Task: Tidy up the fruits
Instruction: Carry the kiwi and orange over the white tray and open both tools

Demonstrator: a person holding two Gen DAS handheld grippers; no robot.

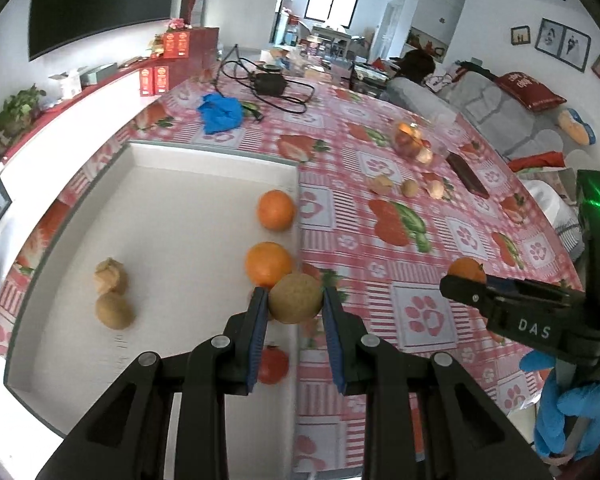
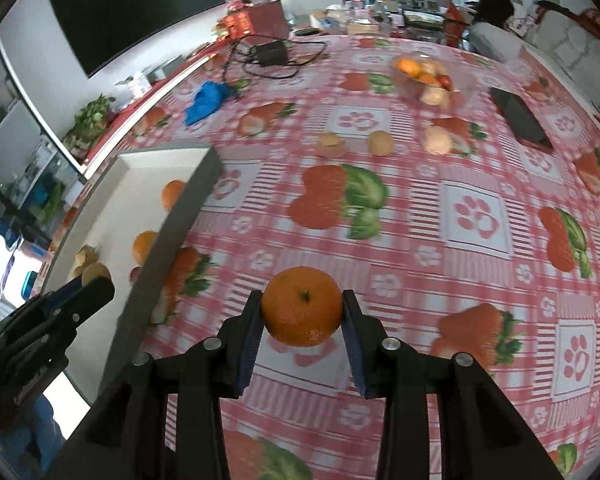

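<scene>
My left gripper (image 1: 295,304) is shut on a round brown fruit (image 1: 296,298), held above the right rim of the white tray (image 1: 160,216). Inside the tray lie two oranges (image 1: 275,209) (image 1: 268,264), two brown fruits (image 1: 114,310) and a red fruit (image 1: 274,365). My right gripper (image 2: 302,314) is shut on an orange (image 2: 302,311) above the tablecloth, to the right of the tray (image 2: 148,160). The right gripper (image 1: 466,280) also shows at the right of the left wrist view; the left gripper (image 2: 92,280) shows at the left of the right wrist view.
On the pink checked tablecloth (image 2: 420,200) lie three loose pale fruits (image 2: 380,143), a clear bowl of fruit (image 2: 424,76), a dark phone (image 2: 520,118), a blue glove (image 2: 204,100) and a black adapter with cables (image 2: 272,54). A seated person (image 1: 418,70) is beyond the table.
</scene>
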